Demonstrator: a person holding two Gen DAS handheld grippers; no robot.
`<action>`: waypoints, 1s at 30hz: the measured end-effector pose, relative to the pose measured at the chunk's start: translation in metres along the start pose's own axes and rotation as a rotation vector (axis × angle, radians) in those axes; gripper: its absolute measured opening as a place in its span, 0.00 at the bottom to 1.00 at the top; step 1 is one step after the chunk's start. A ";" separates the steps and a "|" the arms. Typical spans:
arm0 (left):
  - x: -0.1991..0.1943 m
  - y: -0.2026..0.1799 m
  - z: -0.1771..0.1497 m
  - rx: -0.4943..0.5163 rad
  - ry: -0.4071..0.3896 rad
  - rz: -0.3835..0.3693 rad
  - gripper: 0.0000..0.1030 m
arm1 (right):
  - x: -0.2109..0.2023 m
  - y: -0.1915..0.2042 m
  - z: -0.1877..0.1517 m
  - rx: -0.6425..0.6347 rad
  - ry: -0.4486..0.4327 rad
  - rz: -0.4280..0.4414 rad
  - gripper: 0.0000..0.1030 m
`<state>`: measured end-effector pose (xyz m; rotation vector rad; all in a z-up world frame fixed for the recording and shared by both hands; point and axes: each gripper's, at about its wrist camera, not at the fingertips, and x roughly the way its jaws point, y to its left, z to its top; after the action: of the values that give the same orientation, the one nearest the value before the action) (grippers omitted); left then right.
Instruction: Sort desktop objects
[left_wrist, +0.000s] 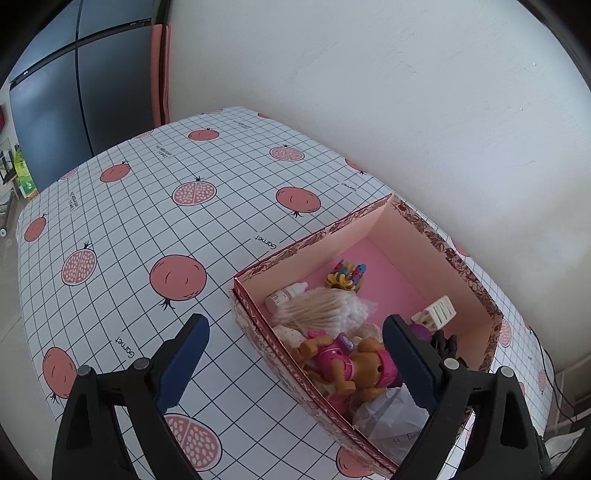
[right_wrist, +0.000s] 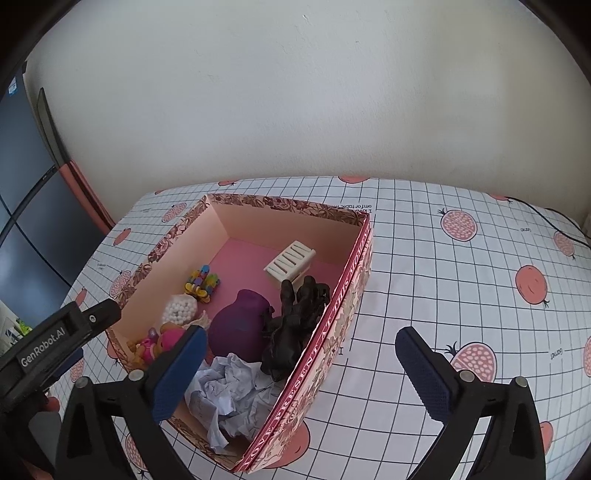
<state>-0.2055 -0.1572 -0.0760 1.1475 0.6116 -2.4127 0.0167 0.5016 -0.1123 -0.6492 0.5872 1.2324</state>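
Pink-lined box (left_wrist: 436, 254) under my left gripper (left_wrist: 295, 363), jaws apart, holding nothing; toy dog (left_wrist: 347, 360) and cotton swabs (left_wrist: 325, 308) inside at its near end. Right view: right gripper (right_wrist: 301, 373) spread over the box's right wall, empty; crumpled paper (right_wrist: 231, 391) inside.

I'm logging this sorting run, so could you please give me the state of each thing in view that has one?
Box: open, no lid on, resting on the table.
Paper: crumpled, lying in the box.
Cotton swabs: bagged, lying in the box.
Dropper bottle: capped, lying on its side in the box.
Left gripper: open, empty.
Right gripper: open, empty.
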 end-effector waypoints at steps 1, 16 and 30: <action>0.001 0.000 0.000 -0.001 0.004 0.001 0.92 | 0.000 0.000 0.000 0.002 0.002 0.000 1.00; -0.023 -0.011 -0.001 0.050 0.020 0.005 0.92 | -0.047 -0.013 0.009 0.011 0.031 0.003 1.00; -0.106 -0.040 -0.025 0.247 0.019 -0.006 0.92 | -0.150 -0.035 -0.007 0.077 0.030 -0.070 1.00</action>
<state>-0.1496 -0.0933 0.0026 1.2673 0.3286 -2.5386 0.0157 0.3913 -0.0052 -0.6194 0.6288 1.1309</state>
